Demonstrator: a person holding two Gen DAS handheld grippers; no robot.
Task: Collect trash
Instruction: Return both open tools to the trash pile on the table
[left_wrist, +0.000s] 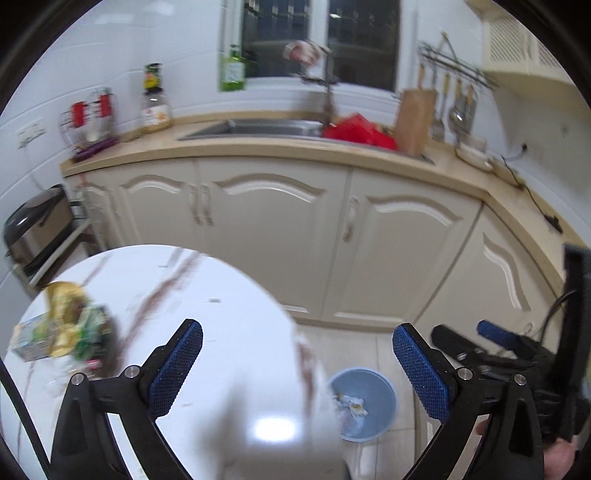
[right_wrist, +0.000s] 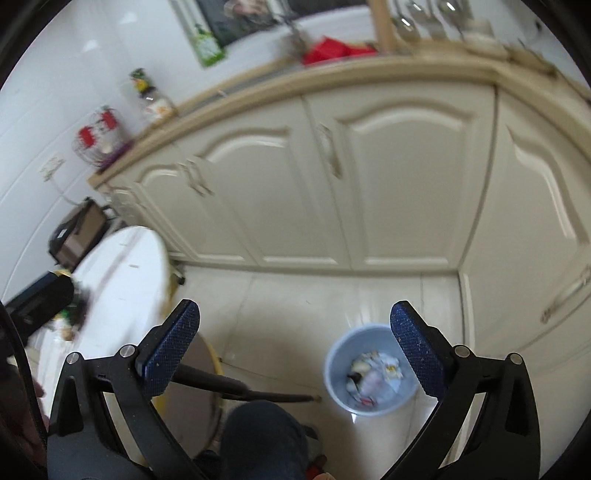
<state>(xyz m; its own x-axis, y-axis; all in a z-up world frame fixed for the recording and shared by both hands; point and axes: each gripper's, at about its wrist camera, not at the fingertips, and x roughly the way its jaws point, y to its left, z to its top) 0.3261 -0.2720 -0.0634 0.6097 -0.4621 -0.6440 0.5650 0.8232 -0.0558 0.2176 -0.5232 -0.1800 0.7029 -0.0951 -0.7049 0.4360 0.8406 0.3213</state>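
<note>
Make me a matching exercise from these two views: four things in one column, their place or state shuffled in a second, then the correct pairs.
Things
1. blue bin
2. red item
3. pile of wrappers
4. left gripper

Place or state
A. by the sink on the counter
B. open, holding nothing
C. on the floor, crumpled trash inside
D. on the white round table

Pairs: 1-C, 2-A, 3-D, 4-B
</note>
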